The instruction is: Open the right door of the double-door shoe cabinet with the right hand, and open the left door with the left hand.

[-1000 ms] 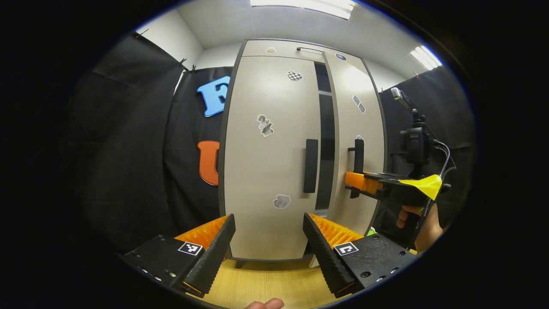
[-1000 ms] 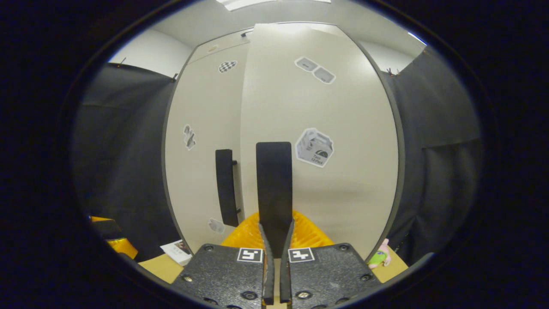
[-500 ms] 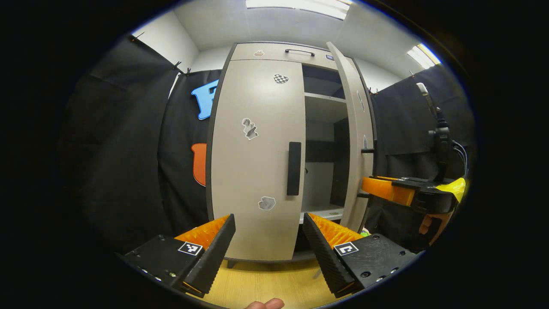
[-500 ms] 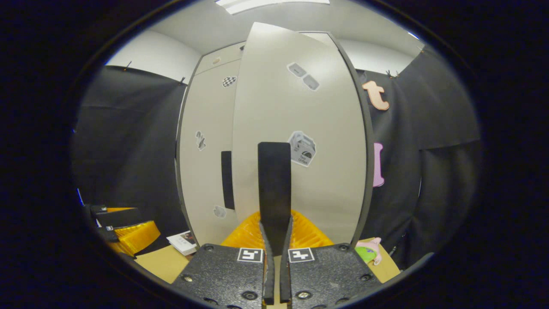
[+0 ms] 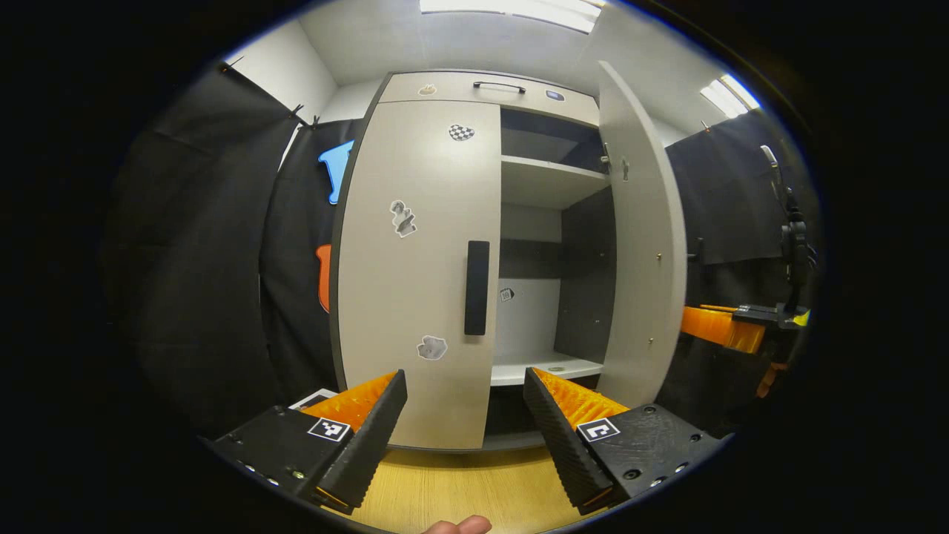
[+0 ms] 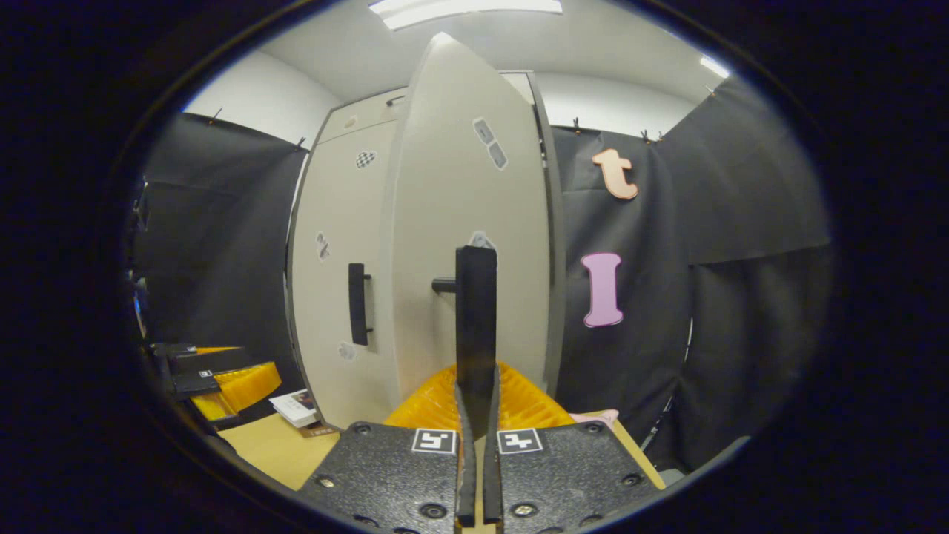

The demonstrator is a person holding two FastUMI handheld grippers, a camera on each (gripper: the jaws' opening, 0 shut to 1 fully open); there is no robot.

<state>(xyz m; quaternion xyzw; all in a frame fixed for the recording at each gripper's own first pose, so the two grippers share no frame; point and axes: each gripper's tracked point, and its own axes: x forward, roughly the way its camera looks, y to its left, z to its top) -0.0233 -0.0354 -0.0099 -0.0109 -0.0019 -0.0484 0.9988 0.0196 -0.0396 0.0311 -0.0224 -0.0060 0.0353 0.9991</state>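
The left gripper, jaws spread, faces the left door's upright handle straight ahead; the right gripper apparently clamps the right door's handle.

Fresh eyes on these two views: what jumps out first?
The cabinet's right door stands swung wide, baring shelves inside, while the left door is shut. The right gripper is clamped on the right door's handle. The left gripper hangs open in front of the left door, short of its handle.
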